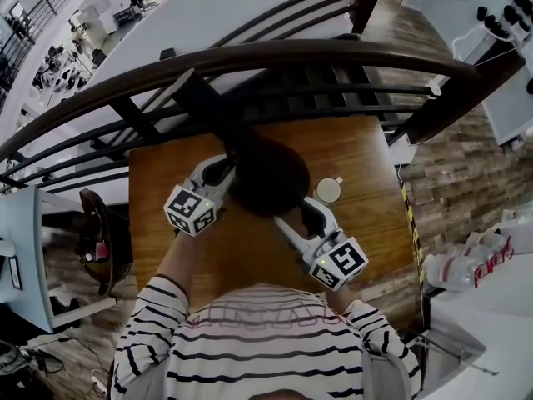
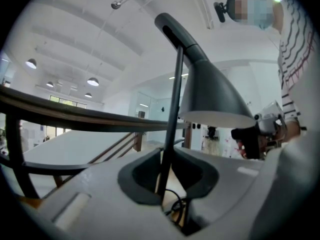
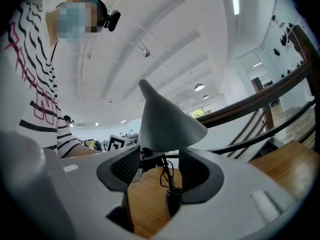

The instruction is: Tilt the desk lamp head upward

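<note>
Railing [image 1: 250,57] of dark curved bars passes the wooden worktop [image 1: 366,152] at its 12 o'clock edge. The desk lamp [image 1: 268,180] stands mid-worktop, its cone-shaped lamp head [image 2: 212,94] facing down. At the head's 9 o'clock, the left claw [image 1: 221,170] is parted, with the thin lamp stem [image 2: 172,109] between its jaws. At 5 o'clock, the right claw [image 1: 297,214] gapes toward the head's rim and grips nothing. A small white disc [image 1: 329,190] lies at 3 o'clock.

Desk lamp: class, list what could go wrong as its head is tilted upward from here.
1. The left gripper is open round the thin stem; unbraced, it might tip when the lamp head is pushed.
2. The loose cable dangles in front of the right gripper's fingers and could snag.
</note>
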